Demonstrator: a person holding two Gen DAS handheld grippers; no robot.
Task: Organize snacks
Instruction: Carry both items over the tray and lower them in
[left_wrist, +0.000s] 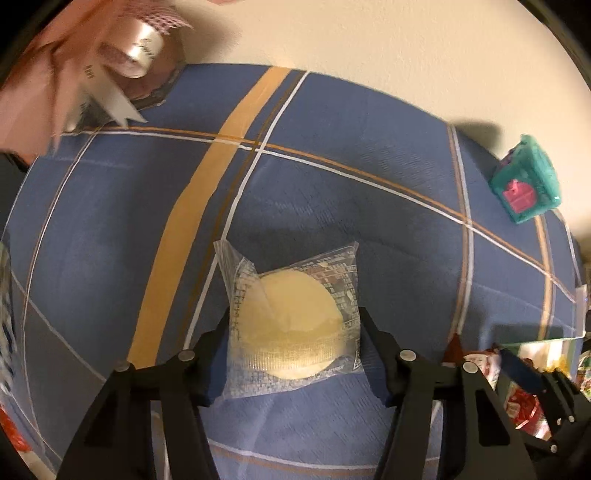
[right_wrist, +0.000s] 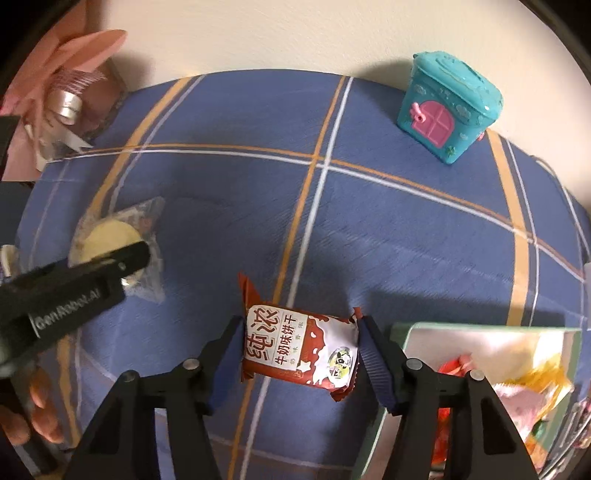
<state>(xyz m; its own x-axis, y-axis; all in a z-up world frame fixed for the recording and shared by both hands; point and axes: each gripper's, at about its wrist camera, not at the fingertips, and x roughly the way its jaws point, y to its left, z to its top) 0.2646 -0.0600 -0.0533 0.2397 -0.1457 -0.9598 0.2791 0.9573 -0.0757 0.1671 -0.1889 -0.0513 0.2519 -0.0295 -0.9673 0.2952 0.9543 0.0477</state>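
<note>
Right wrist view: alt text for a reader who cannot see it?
The right gripper clamps a red-and-white wrapped milk biscuit above a blue plaid cloth. To its left, the left gripper holds a clear-wrapped round yellow cake.

Both wrist cameras look steeply down, close over the checked cloth (left_wrist: 332, 177); perhaps angled toward the wall.
</note>
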